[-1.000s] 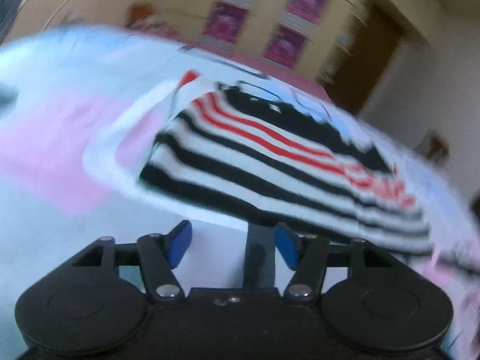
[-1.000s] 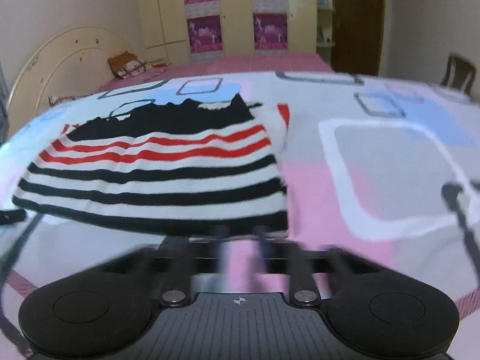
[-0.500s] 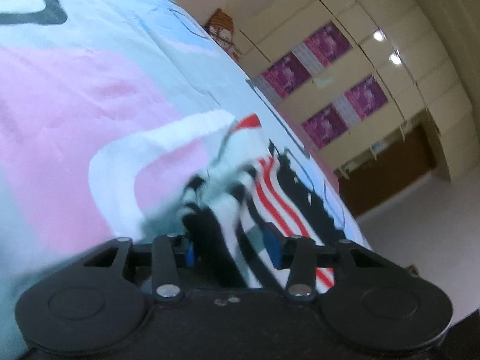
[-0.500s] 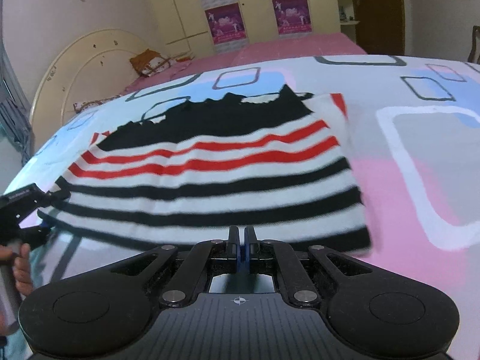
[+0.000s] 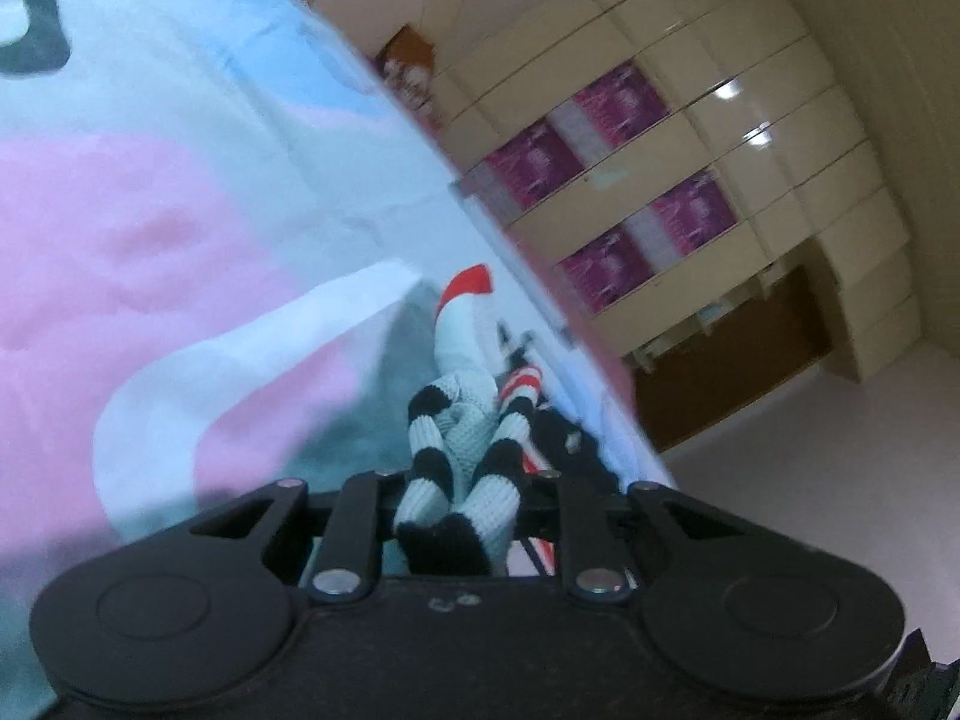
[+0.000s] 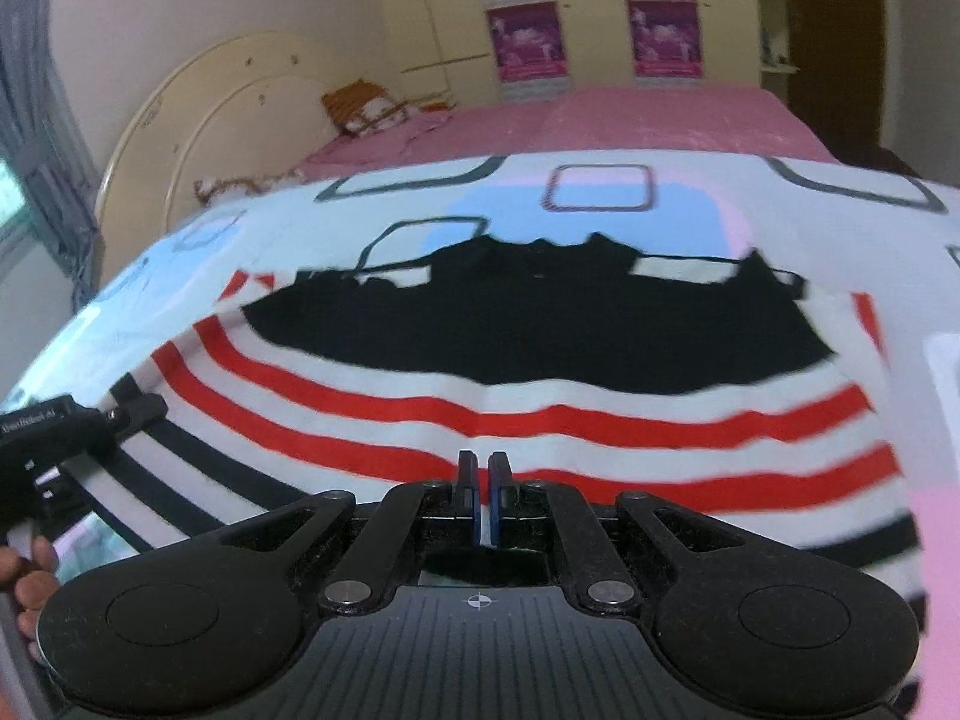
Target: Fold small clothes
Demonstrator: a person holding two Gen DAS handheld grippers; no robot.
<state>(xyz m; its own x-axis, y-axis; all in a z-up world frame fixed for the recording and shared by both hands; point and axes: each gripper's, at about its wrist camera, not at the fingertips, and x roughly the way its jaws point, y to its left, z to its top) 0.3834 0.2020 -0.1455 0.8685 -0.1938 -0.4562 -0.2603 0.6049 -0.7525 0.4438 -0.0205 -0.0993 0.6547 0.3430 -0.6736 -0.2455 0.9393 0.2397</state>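
**Both grippers pinching the striped sweater on the bed**

Left wrist view: the left gripper point(image 5: 459, 516) is clamping a bunched fold of the sweater point(image 5: 465, 456), the black-and-white knit crowding the gap between its fingers. The pads themselves are hidden by the cloth. The rest of the sweater is trailing away from the fingers, a red stripe showing at its far tip. Under it the bedsheet point(image 5: 150, 228), pink, white and pale blue, is filling the left half of the view. A cream wardrobe point(image 5: 720, 138) with purple posters is standing behind, tilted in the frame.

Right wrist view: the right gripper point(image 6: 482, 495) is holding its fingers nearly closed, only a thin slit between the blue pads, at the sweater's point(image 6: 540, 408) near edge; whether cloth is caught there I cannot tell. The sweater is lying spread across the sheet point(image 6: 600, 198), black part farthest, then red stripes, then black stripes nearest. The left gripper point(image 6: 129, 414) is gripping the sweater's left edge, a hand point(image 6: 27, 576) showing below it. A pink cover point(image 6: 630, 120) and a cream headboard point(image 6: 198, 126) are lying beyond.
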